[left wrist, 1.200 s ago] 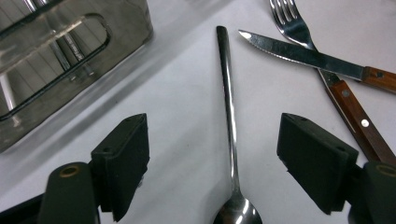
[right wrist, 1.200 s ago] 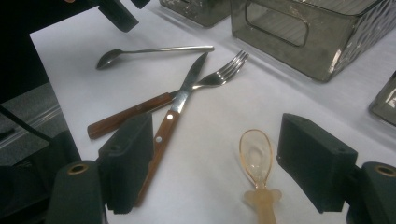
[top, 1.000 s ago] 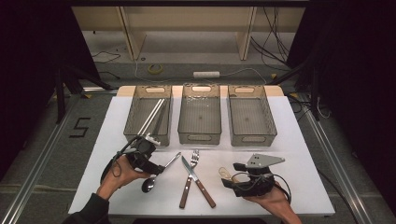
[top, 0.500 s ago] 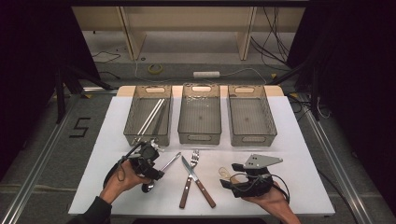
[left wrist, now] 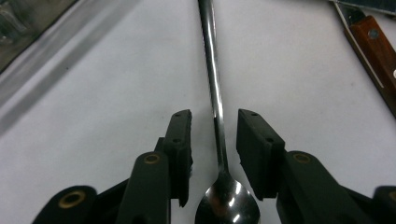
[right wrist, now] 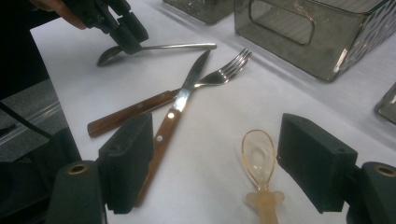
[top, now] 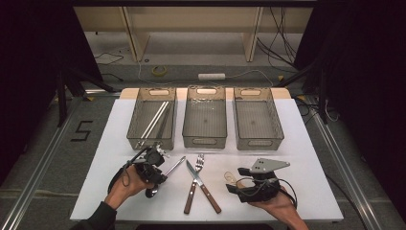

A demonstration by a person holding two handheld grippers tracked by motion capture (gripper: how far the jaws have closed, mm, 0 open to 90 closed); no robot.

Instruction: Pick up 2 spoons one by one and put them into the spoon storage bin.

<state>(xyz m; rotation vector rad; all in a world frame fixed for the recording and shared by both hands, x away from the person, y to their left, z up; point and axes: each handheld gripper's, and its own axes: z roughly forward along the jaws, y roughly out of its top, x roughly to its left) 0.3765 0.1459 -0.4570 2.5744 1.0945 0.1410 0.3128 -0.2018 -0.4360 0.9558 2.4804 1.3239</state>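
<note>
A metal spoon (left wrist: 214,84) lies on the white table, its bowl near me and its handle pointing away. My left gripper (left wrist: 214,135) is open, its jaws down on either side of the spoon's neck with a small gap on each side. In the high view the left gripper (top: 160,179) sits at the front left over the spoon (top: 176,165). My right gripper (right wrist: 215,135) is wide open at the front right, with a small amber plastic spoon (right wrist: 258,156) on the table between its jaws.
A wooden-handled knife (top: 203,184) and fork (top: 194,184) lie crossed between the grippers. Three mesh trays stand behind in a row: the left tray (top: 139,139) holds metal rods (top: 154,119), then a middle tray (top: 205,141) and a right tray (top: 258,143).
My left gripper has moved a little right and toward the front edge, coming down over the spoon's neck. The right gripper has barely moved.
</note>
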